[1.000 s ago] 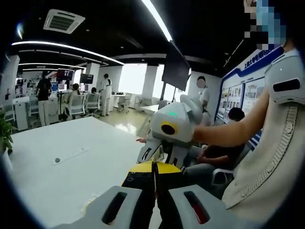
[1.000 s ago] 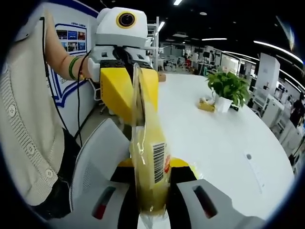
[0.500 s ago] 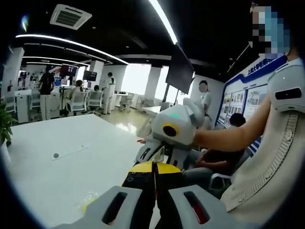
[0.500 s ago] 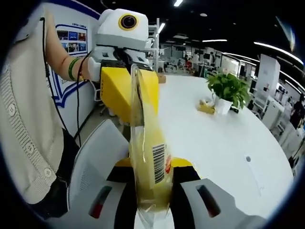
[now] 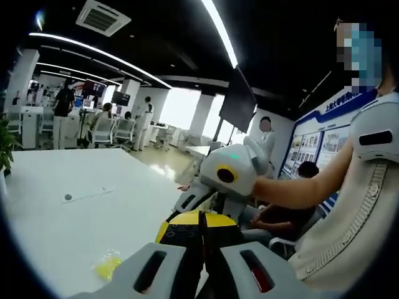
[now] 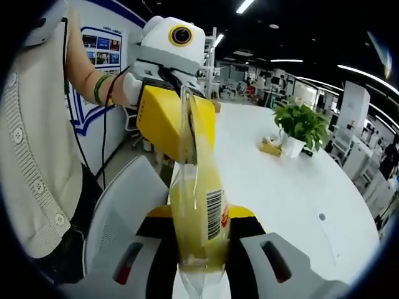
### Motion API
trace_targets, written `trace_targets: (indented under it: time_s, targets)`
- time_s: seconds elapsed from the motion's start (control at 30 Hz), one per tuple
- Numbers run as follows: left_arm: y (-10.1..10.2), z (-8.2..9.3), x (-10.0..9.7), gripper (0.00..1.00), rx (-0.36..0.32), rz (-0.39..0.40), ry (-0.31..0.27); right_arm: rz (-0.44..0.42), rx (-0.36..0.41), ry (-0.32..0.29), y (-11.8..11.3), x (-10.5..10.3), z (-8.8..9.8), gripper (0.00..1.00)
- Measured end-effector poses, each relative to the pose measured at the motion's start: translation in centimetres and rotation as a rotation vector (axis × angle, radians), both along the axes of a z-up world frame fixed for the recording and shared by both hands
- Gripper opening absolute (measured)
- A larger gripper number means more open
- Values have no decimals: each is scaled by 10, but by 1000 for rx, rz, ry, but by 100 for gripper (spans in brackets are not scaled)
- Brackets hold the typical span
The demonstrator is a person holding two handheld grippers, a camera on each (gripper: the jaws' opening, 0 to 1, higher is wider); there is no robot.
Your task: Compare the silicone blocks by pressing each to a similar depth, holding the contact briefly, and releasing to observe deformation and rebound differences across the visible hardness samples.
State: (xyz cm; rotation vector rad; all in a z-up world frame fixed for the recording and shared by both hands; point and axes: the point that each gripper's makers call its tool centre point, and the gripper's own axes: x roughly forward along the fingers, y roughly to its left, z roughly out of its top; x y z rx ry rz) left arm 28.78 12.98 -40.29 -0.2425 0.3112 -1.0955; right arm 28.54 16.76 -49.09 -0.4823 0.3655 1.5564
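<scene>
Your right gripper [image 6: 199, 240] clamps the clear bag of yellow blocks [image 6: 198, 221] | your left gripper [image 6: 181, 134] pinches its top | above the white table [image 6: 280, 180]

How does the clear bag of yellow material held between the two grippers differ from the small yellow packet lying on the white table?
The bag is held up off the table, gripped by both grippers; the packet lies loose on the white table. The bag shows a barcode label; the packet shows none. The bag looks larger. Both are clear wraps with yellow contents.

Yellow clear bag [image 6: 198, 230], black barcode; white table [image 6: 293, 187]; green plant [image 6: 300, 123].
</scene>
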Motion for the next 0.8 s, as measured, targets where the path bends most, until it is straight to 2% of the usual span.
trace_targets:
  time_s: [0.17,0.3,0.33,0.37,0.4,0.43,0.53,0.57,0.6,0.67,0.8]
  targets:
    - [0,-5,1,0,-2,9,18,8,-13,14,0,-3,-4,24]
    - [-3,-14,-2,0,-8,0,60,5,-10,19,-2,-4,-7,26]
    - [-3,-15,-1,0,-5,13,48,-2,-6,21,-2,-3,-6,27]
    - [-5,-18,-3,0,-2,-2,62,2,-2,25,-2,-4,-6,27]
    - [-5,-19,0,0,1,22,54,2,4,28,-2,-5,-5,27]
    - [-7,-21,-3,0,-2,0,69,-1,3,31,-3,-5,-6,28]
    - [-9,-24,-2,0,-5,7,81,-15,11,34,-7,-5,-6,32]
    - [-8,-26,1,0,5,32,68,-41,33,43,-9,-3,-3,34]
    - [-11,-30,-2,0,6,4,86,-56,54,51,-10,-2,0,36]
    - [-14,-34,-2,0,2,5,99,-116,99,42,-17,3,7,41]
    - [-21,-49,-1,0,8,4,125,-236,128,55,-46,6,5,45]
